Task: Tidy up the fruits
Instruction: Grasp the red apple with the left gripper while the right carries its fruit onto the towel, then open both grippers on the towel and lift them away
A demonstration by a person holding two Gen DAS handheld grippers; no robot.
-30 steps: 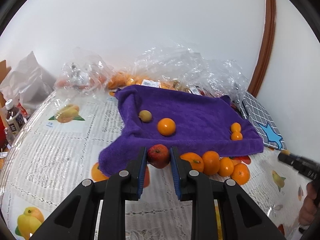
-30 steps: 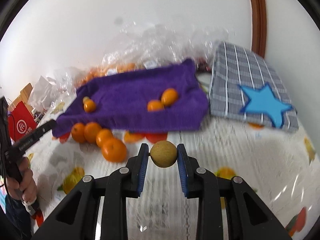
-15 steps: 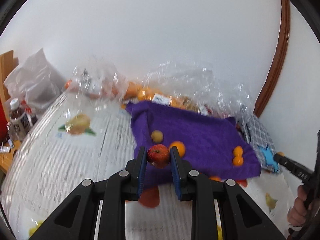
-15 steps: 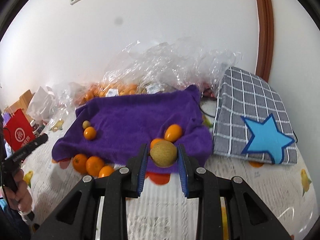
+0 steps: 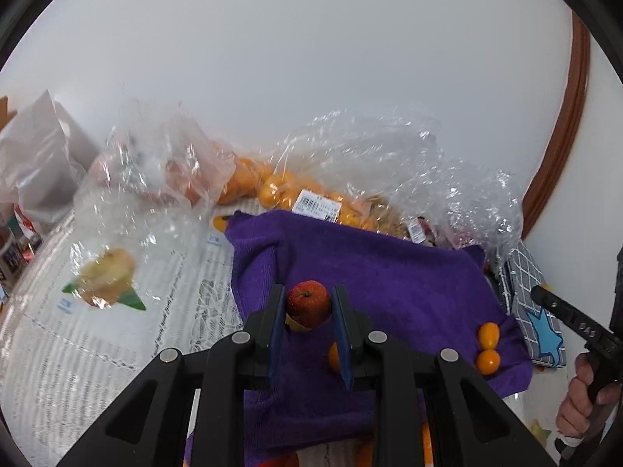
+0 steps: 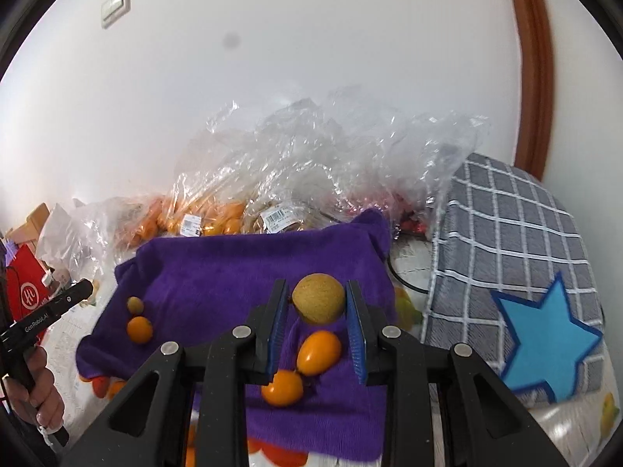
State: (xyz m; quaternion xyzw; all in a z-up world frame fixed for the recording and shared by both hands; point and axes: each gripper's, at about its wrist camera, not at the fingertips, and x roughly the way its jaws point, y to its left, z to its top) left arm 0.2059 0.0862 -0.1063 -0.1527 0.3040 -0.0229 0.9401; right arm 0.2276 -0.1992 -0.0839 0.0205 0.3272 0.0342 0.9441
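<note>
My left gripper (image 5: 307, 305) is shut on a small red apple (image 5: 308, 303), held above the left part of the purple towel (image 5: 397, 280). Two small oranges (image 5: 488, 348) lie at the towel's right edge, and another orange (image 5: 333, 357) peeks out behind my right finger. My right gripper (image 6: 316, 305) is shut on a round tan-yellow fruit (image 6: 319, 299) over the right part of the purple towel (image 6: 218, 268). Below it on the cloth lie two small oranges (image 6: 317, 352). An orange (image 6: 139, 329) and a small yellowish fruit (image 6: 134, 304) rest at the towel's left.
Crinkled clear bags of oranges (image 5: 280, 190) pile against the wall behind the towel. A grey checked cushion with a blue star (image 6: 541, 334) lies to the right. A red bag (image 6: 27, 292) stands at the far left. Each view shows the other hand holding its gripper handle (image 5: 580, 330).
Both grippers have moved forward from the table's near edge to above the purple towel, each keeping its fruit. The row of oranges in front of the towel has dropped out of view.
</note>
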